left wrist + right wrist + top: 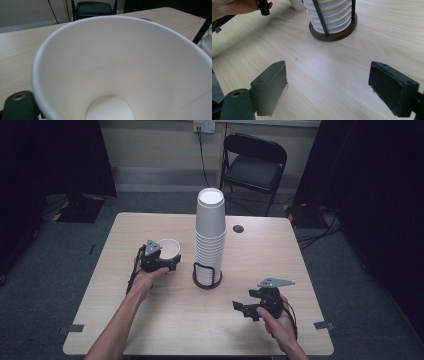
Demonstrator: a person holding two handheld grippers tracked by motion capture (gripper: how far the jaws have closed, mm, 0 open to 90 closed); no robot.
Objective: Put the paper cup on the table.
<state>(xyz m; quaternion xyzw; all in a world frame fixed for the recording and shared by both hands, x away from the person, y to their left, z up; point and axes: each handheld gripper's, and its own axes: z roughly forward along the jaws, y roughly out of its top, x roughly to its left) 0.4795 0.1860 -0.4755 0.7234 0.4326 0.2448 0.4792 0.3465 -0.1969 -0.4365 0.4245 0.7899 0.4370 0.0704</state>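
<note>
**One cup off the stack, the rest waiting**

The left claw (167, 262) grips a single white paper cup (169, 248), mouth up, just left of the tall cup stack (210, 235) in its holder (207, 279). The right claw (332, 86) hangs released over bare bench (150, 320). Judging by that, many cups remain.

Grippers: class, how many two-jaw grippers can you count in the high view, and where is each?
2. The left gripper is at the table's left, at a single paper cup. The right gripper is near the front right, jaws apart over bare wood.
</note>
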